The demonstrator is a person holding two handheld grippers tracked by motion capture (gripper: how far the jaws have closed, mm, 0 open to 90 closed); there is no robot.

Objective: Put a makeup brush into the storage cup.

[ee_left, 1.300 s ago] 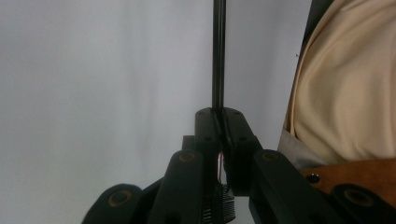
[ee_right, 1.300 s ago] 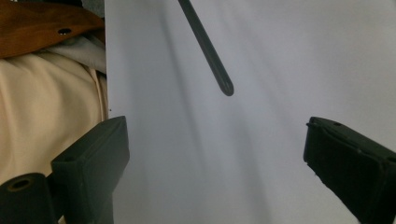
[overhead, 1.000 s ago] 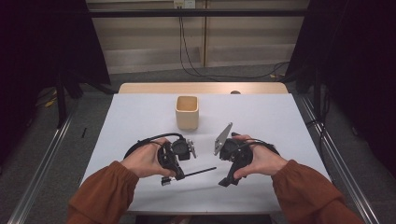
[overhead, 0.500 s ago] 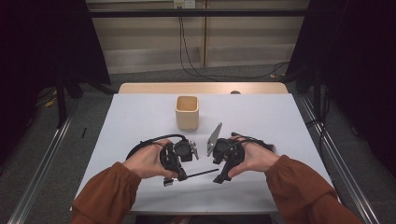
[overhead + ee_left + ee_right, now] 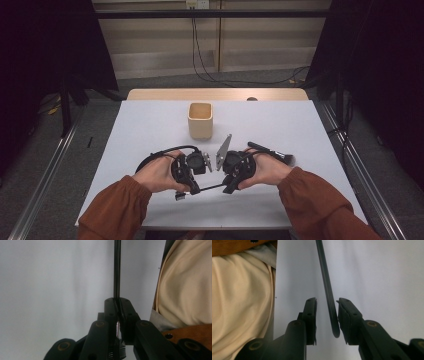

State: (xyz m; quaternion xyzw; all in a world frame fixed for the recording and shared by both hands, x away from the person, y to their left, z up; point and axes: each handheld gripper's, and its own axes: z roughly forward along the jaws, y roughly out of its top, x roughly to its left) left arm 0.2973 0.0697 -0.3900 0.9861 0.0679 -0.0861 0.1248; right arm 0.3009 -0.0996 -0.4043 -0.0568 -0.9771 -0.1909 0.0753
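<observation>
A thin black rod (image 5: 210, 188) hangs level just above the white table (image 5: 150, 125), near its front edge. My left gripper (image 5: 194, 189) is shut on one end of it; in the left gripper view the pads (image 5: 111, 305) pinch the rod (image 5: 117, 270), which runs straight away from them. My right gripper (image 5: 227, 188) faces it from the right. Its jaws have just been closing around the rod's free end (image 5: 329, 300). The rod lies against one pad (image 5: 344, 308), and a gap remains at the other, so the right gripper (image 5: 327, 302) is open.
A beige square cup (image 5: 200, 120) stands upright at the table's middle, beyond both hands. A black brush (image 5: 270, 151) lies on the table behind the right hand. A small black piece (image 5: 180, 196) lies by the left wrist. The person's torso (image 5: 185, 290) is close to the front edge.
The right hand has shifted left toward the left gripper, and its jaws have narrowed around the rod's free end. The left hand and the rod have stayed put.
</observation>
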